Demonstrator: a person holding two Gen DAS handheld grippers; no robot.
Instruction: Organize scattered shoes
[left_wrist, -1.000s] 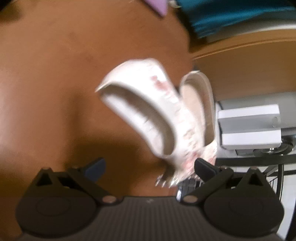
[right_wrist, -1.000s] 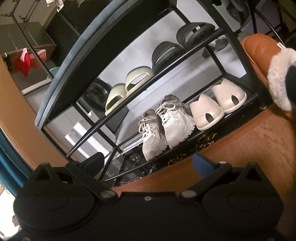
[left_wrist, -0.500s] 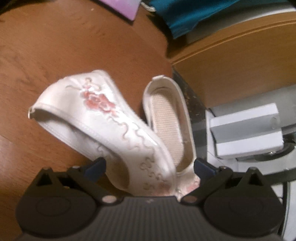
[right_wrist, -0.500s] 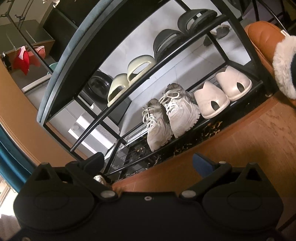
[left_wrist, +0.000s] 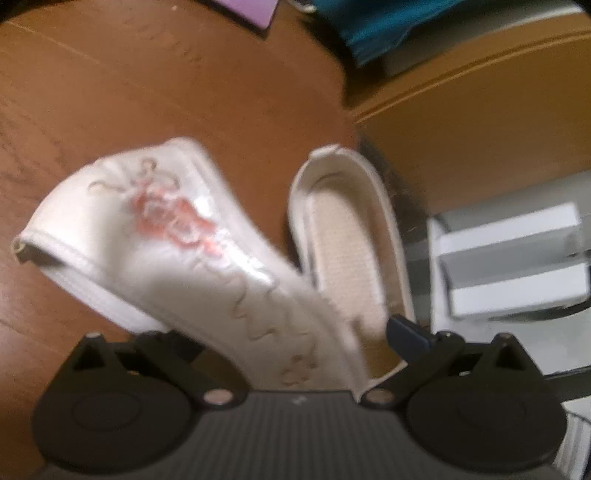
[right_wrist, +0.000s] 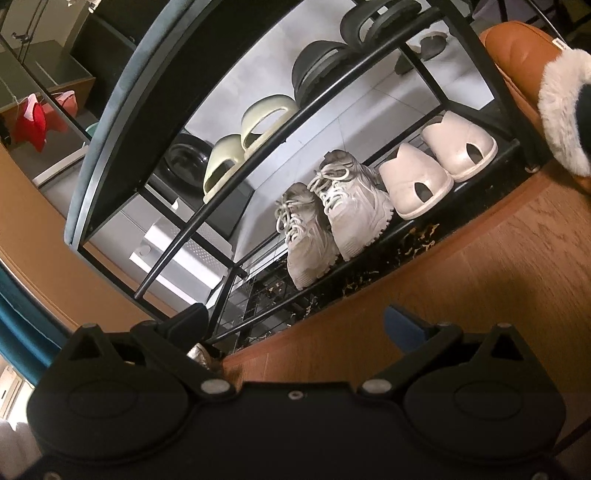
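Left wrist view only: left gripper (left_wrist: 291, 328), jaws spread wide around two white slippers on the wooden floor (left_wrist: 110, 92). Embroidered slipper (left_wrist: 177, 243), pink flower on its upper, lies on its side and runs from 9 o'clock down to the gripper body at 6 o'clock, covering the left finger; whether either finger touches it cannot be told. Second slipper (left_wrist: 351, 240) rests sole down, insole showing, just beside the first at 3 o'clock, its toe end by the blue right finger (left_wrist: 406, 330). White box (left_wrist: 513, 258) at 3 o'clock; blue cloth (left_wrist: 376, 22) at 12 o'clock. Picture blurred.

Right wrist view only: right gripper (right_wrist: 295, 325), jaws wide, nothing between them, above the floor. Black shoe rack (right_wrist: 258, 155) at 12 o'clock. Lower shelf: grey sneakers (right_wrist: 332, 206), pale clogs (right_wrist: 439, 162) to their right. Upper shelf: cream slides (right_wrist: 247, 147), black slides (right_wrist: 332, 66). Fur-trimmed brown boot (right_wrist: 524, 55) at 2 o'clock.
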